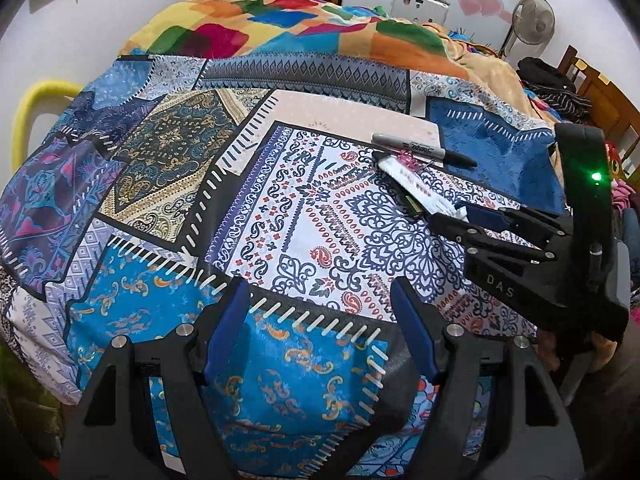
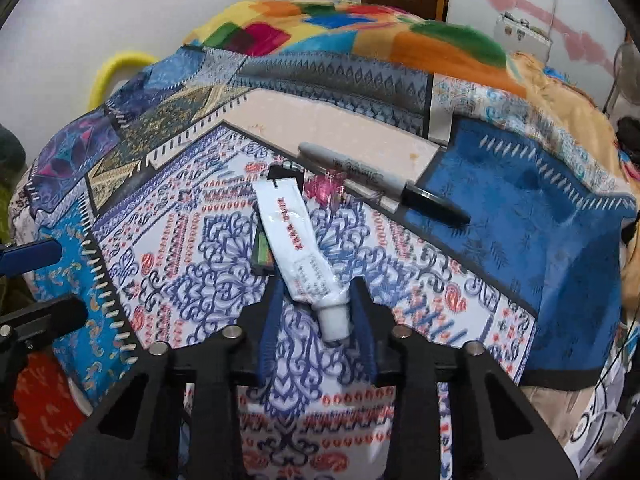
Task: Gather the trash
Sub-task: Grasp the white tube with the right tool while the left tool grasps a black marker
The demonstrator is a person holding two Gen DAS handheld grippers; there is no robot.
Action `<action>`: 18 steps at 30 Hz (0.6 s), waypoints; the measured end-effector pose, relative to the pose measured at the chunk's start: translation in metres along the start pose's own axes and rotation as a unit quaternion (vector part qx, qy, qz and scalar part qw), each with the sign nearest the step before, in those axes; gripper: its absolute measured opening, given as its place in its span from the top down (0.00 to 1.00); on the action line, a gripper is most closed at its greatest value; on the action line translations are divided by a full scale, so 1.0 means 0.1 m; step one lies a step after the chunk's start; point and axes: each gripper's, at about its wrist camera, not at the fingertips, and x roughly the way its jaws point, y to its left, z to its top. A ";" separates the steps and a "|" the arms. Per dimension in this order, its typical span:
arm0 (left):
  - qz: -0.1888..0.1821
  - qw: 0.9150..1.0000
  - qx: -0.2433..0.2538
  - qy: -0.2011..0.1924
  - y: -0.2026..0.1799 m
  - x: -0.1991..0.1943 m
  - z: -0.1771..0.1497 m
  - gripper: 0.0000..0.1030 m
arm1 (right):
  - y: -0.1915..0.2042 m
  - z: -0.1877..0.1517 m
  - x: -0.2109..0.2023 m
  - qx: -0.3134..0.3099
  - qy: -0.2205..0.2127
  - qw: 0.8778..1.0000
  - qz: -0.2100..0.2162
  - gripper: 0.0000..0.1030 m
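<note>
Left hand-held gripper (image 1: pixel 320 328) hangs over the patchwork-printed bedspread (image 1: pixel 168 184), blue pads spread wide, nothing between them, released. Moving right, the crumpled white squeeze tube with red lettering (image 2: pixel 296 248) lies on the white paisley patch of the bed, a small dark packet (image 2: pixel 264 256) tucked against its left side. The right hand-held gripper (image 2: pixel 316 304) has its blue pads close around the tube's neck and white cap, clenched on it. Farther right, a grey-and-black marker pen (image 2: pixel 380 182) lies apart, beside a pink wrapper scrap (image 2: pixel 324 188)
</note>
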 end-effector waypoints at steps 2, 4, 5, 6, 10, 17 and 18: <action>-0.003 1.000 -0.001 0.002 -0.01 0.03 0.02 0.31 | -0.02 0.00 0.00 0.001 -0.003 1.000 0.006 0.77; -0.009 1.000 -0.002 0.004 -0.04 0.07 0.05 0.31 | -0.06 -0.01 -0.03 0.014 -0.008 1.000 0.019 0.84; -0.010 1.000 -0.001 0.004 -0.06 0.09 0.07 0.31 | -0.10 -0.02 -0.06 0.024 -0.009 0.999 0.026 0.84; -0.012 1.000 0.001 0.004 -0.08 0.11 0.10 0.31 | -0.13 -0.04 -0.08 0.032 -0.010 0.999 0.028 0.84; -0.024 1.000 0.009 0.004 -0.23 0.21 0.26 0.31 | -0.23 -0.08 -0.18 0.054 -0.025 0.998 0.028 0.84; -0.031 0.999 0.002 0.010 -0.51 0.50 0.58 0.31 | -0.39 -0.12 -0.45 0.076 -0.064 0.995 0.001 0.84; -0.028 1.000 0.000 0.012 -0.56 0.56 0.61 0.31 | -0.40 -0.12 -0.48 0.076 -0.069 0.995 -0.007 0.84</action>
